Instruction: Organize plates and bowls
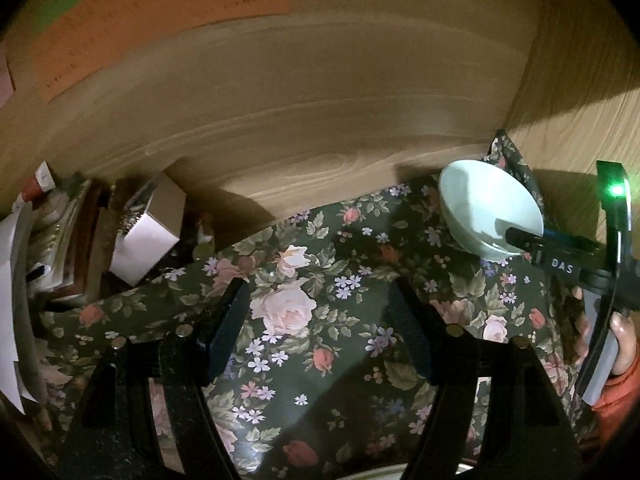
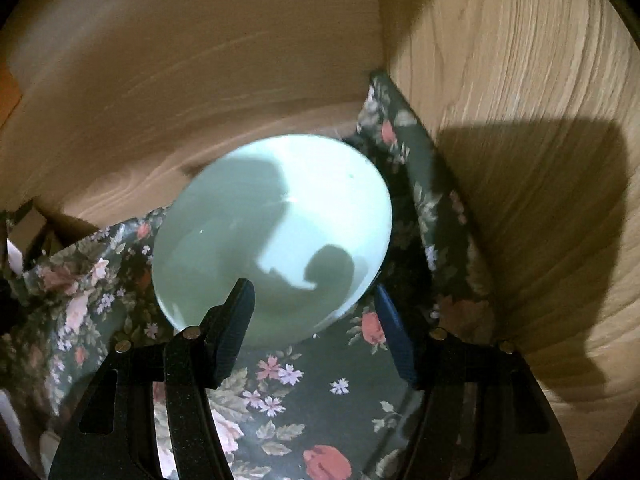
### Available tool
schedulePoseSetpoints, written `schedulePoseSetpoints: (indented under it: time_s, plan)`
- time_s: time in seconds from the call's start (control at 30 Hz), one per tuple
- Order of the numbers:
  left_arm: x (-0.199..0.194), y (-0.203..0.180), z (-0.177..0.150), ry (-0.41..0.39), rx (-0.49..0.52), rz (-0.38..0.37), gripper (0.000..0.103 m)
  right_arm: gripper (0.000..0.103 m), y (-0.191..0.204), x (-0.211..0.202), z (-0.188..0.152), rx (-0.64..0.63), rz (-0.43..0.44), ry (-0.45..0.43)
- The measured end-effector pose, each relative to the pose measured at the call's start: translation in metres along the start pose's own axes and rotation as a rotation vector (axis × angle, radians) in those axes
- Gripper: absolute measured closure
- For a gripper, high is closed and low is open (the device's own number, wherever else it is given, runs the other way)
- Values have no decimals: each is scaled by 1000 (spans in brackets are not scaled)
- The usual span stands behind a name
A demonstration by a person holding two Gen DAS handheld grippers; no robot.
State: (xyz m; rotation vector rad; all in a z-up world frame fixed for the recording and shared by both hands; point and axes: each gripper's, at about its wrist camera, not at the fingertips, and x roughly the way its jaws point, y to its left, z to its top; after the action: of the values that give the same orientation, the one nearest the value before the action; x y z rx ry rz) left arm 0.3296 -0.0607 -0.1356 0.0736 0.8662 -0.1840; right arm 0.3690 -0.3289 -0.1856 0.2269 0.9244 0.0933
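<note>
Right gripper (image 2: 316,312): the left finger (image 2: 236,320) overlaps the near rim of the pale green bowl (image 2: 272,232) and the right finger (image 2: 394,332) stands just outside the rim on the other side, so the near edge of the bowl lies between the jaws at a moderate spread; whether the pads actually press the rim cannot be told from the wrist view. From the left wrist view, one black finger of this gripper reaches over the bowl's (image 1: 490,210) rim into its interior, and a hand (image 1: 622,344) in an orange sleeve (image 1: 618,404) is seen on the handle. Left gripper (image 1: 320,320): fingers apart at a medium-wide spread, nothing between them, only the floral cloth (image 1: 304,272) below. The bowl sits upright on the floral cloth in the right rear corner of a wooden compartment, near the back wall (image 1: 320,100) and the right side wall (image 2: 520,160). The cloth is bunched up against that corner. At far left, a grey box (image 1: 146,236) and stacked clutter stand against the back wall, well apart from the bowl.
</note>
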Motion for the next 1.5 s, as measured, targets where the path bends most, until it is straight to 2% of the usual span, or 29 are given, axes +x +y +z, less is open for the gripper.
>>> schedulePoseSetpoints:
  time_s: [0.13, 0.27, 0.6, 0.8, 0.93, 1.03, 1.1, 1.3, 1.43, 1.5]
  plan:
    - [4, -2, -1, 7, 5, -9, 32, 66, 4, 3, 2, -31, -29, 0]
    - [5, -4, -2, 10, 8, -26, 32, 77, 12, 0, -4, -77, 8, 22]
    - [15, -14, -10, 58, 28, -42, 32, 83, 56, -16, -49, -259, 141, 89]
    - [24, -17, -27, 132, 45, -49, 33, 84, 67, -27, -73, -318, 198, 124]
    - [33, -18, -39, 195, 41, -61, 45, 84, 64, -31, -71, -293, 199, 118]
    - [40, -20, -43, 224, 40, -66, 48, 80, 58, -35, -67, -265, 187, 102]
    - [41, -22, -45, 231, 41, -70, 52, 75, 65, -31, -67, -248, 188, 101]
    - [50, -29, -45, 255, 48, -99, 66, 75, 71, -21, -70, -241, 200, 106]
    - [54, -33, -46, 258, 58, -103, 75, 75, 74, -15, -70, -230, 239, 130]
    - [55, -35, -47, 254, 65, -96, 75, 78, 76, -14, -71, -225, 255, 143]
